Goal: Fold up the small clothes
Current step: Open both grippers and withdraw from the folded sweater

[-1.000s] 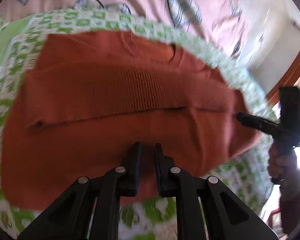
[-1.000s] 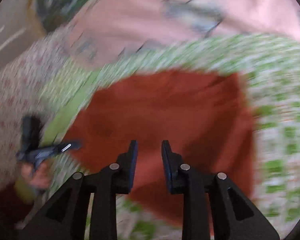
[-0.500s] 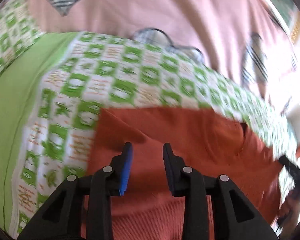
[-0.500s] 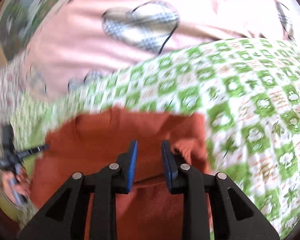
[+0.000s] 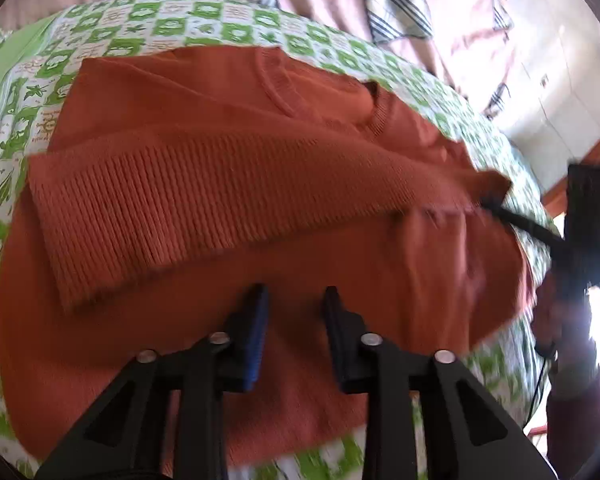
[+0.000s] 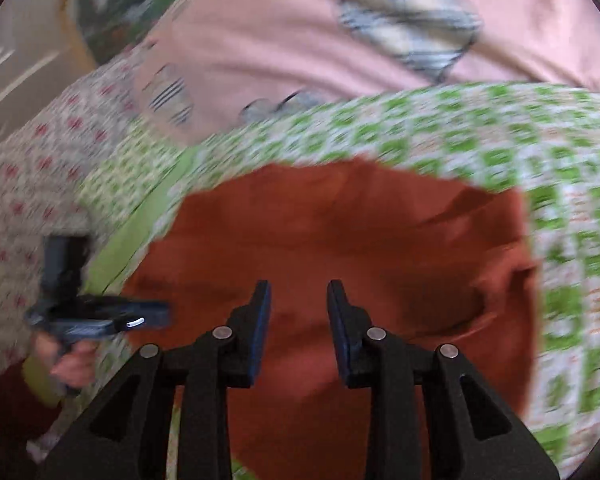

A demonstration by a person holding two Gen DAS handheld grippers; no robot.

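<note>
Sweater: rust-orange knit cloth, matt; the folded-over hem band coarsely ribbed, the body of finer, smoother knit, the neckband ribbed.
Green-and-white checked sheet: printed woven cloth, matt, smooth.
Pink bedcover: soft matt cloth with plaid heart patches.
Left gripper: black matt plastic fingers, blue pads of rubbery look, small bright metal pivot pins with a dull shine.
Right gripper: same black matt plastic, blue pads, silvery metal pins.
</note>
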